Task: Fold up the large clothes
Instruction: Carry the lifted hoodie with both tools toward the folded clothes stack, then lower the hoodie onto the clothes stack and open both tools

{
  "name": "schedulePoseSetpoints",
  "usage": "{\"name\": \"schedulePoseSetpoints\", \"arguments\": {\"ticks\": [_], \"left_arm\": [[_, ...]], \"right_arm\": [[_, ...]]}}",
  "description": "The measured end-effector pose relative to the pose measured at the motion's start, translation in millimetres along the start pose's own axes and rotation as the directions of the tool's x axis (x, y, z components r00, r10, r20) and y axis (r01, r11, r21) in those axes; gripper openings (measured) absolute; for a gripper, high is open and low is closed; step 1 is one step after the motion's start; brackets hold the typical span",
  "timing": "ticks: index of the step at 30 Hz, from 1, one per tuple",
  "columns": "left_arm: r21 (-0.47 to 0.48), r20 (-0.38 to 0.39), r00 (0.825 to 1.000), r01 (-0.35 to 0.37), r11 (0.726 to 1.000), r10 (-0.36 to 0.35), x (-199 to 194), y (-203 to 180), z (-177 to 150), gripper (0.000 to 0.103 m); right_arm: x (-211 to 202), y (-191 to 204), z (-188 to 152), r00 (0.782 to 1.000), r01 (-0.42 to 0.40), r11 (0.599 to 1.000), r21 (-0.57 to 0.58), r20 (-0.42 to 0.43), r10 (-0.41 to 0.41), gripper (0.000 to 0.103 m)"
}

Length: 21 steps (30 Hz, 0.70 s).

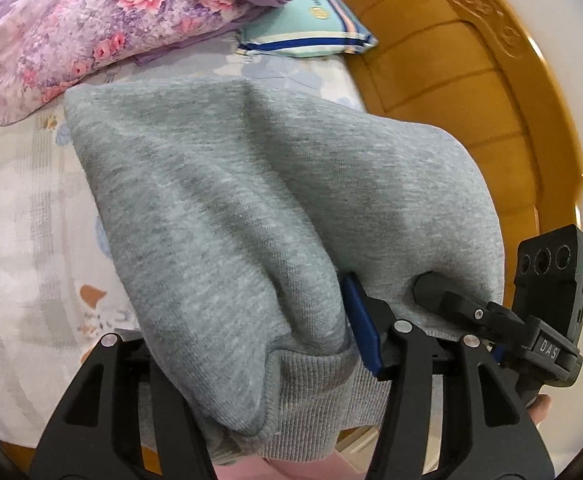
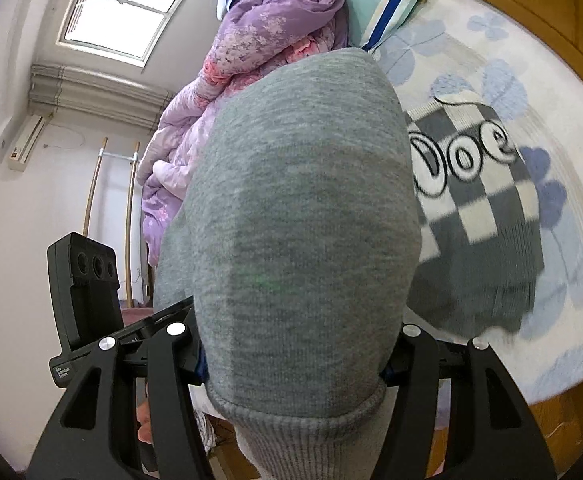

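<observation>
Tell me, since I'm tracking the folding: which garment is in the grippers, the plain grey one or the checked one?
The plain grey sweatshirt: both grippers clamp its ribbed hem. The checked sweater with round lettering lies untouched on the bed sheet.

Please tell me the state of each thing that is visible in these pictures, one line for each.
Grey sweatshirt: lifted, gripped at its ribbed hem by both tools.
Left tool: shut on the hem.
Right tool: shut on the hem.
Checkered sweater: lying on the bed.
Floral quilt: bunched up.
Pillow: lying flat.

A home bedroom: bed (image 2: 491,60), floral quilt (image 1: 91,20), pillow (image 1: 311,20), window (image 2: 123,8).
</observation>
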<state>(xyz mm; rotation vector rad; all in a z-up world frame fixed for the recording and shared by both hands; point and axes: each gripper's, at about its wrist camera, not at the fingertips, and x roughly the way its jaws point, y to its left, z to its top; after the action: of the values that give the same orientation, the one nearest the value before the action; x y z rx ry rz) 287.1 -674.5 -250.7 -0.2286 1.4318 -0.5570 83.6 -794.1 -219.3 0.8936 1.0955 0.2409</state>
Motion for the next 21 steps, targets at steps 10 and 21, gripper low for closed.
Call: {"name": "schedulePoseSetpoints", "arguments": {"ticks": [10,21], "left_arm": [[-0.125,-0.107,0.957,-0.282,0.951,0.269,119,16,67,0.07],[-0.052,-0.041,0.93,-0.366,0.929,0.364,127,4,58,0.06]], "right_arm": [[72,-114,98,0.979,0.111,0.993,0.031,-0.174,-0.104,0.07],[3,-107,90,0.903,0.426,0.875,-0.232,0.05,-0.426,0.042]]}}
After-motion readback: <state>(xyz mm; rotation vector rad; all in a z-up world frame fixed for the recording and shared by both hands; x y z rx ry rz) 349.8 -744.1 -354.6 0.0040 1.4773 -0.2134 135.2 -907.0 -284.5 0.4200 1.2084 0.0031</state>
